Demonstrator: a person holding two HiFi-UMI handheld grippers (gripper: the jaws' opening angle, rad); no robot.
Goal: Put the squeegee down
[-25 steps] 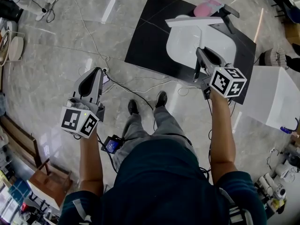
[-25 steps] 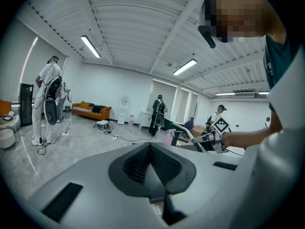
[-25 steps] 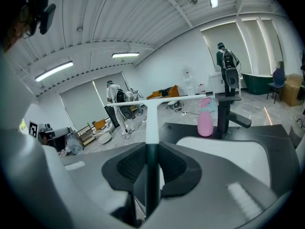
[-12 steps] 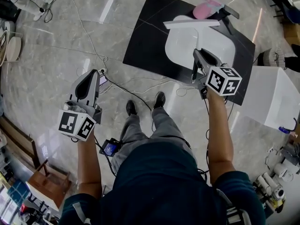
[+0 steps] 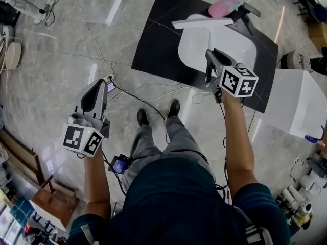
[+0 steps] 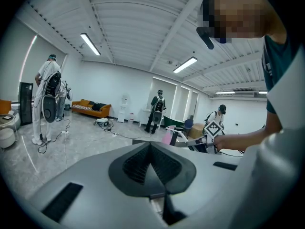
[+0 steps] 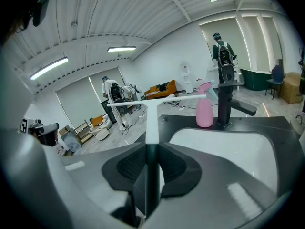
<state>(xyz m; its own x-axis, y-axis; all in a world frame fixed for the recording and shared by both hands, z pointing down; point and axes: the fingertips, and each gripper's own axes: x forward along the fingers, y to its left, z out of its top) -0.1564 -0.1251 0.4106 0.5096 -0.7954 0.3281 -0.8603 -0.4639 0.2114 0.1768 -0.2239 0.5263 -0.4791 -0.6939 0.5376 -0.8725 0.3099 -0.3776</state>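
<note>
The white squeegee [image 5: 200, 22] hangs over the white sink basin [image 5: 232, 47] set in a black countertop [image 5: 156, 42]. My right gripper [image 5: 211, 61] is shut on its handle, with the long blade crosswise at the far end. In the right gripper view the handle [image 7: 151, 123] runs straight out between the jaws to the blade [image 7: 157, 100]. The left gripper [image 5: 95, 92] is held over the floor at the left, well away from the sink. Its jaws [image 6: 151, 151] are shut with nothing in them.
A pink bottle [image 5: 222, 7] and a black faucet [image 5: 249, 10] stand at the sink's far edge. A white box [image 5: 299, 106] sits right of the counter. Cables [image 5: 133, 93] and a power strip [image 5: 109, 81] lie on the floor. Other people [image 6: 46, 99] stand across the room.
My right gripper has sunk a little with the squeegee, so the blade now sits nearer the basin's far-left rim. The left gripper has barely shifted.
</note>
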